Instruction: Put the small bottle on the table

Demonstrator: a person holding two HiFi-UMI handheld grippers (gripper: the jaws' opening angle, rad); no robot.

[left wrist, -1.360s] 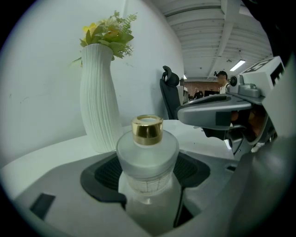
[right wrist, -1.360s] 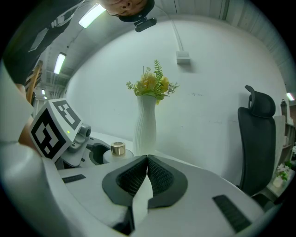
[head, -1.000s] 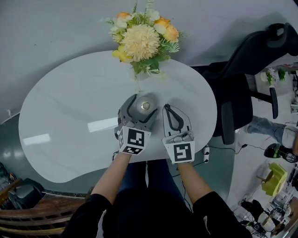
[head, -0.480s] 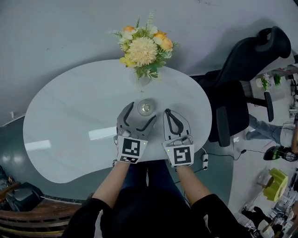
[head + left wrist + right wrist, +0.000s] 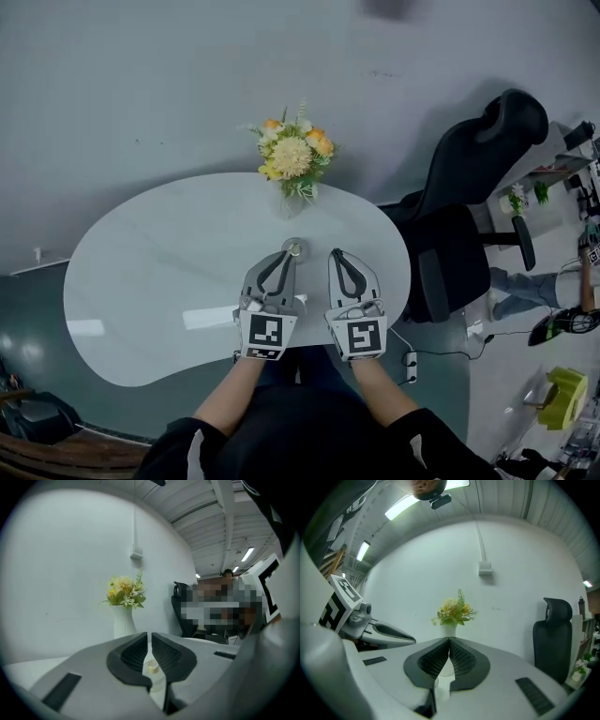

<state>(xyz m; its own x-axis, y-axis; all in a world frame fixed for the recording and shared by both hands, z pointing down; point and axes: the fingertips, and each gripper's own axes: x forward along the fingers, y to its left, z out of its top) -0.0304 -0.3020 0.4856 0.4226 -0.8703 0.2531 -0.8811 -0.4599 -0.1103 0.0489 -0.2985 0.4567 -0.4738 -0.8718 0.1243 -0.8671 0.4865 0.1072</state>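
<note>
White table (image 5: 150,272), small gold-capped bottle (image 5: 295,247)

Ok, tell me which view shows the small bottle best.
Head view: the small bottle stands whole and unblocked on the table, just past the left tool, whose jaws are closing with nothing between them. The left gripper view shows only its cap behind those jaws; the right gripper view doesn't show it.

The person wears black sleeves (image 5: 186,442), and the left gripper (image 5: 286,257) and right gripper (image 5: 336,254) are pale grey wedges with black ribbed pads (image 5: 133,652) and white cubes (image 5: 267,335) bearing black square markers, the left's jaws closing with nothing between them.
</note>
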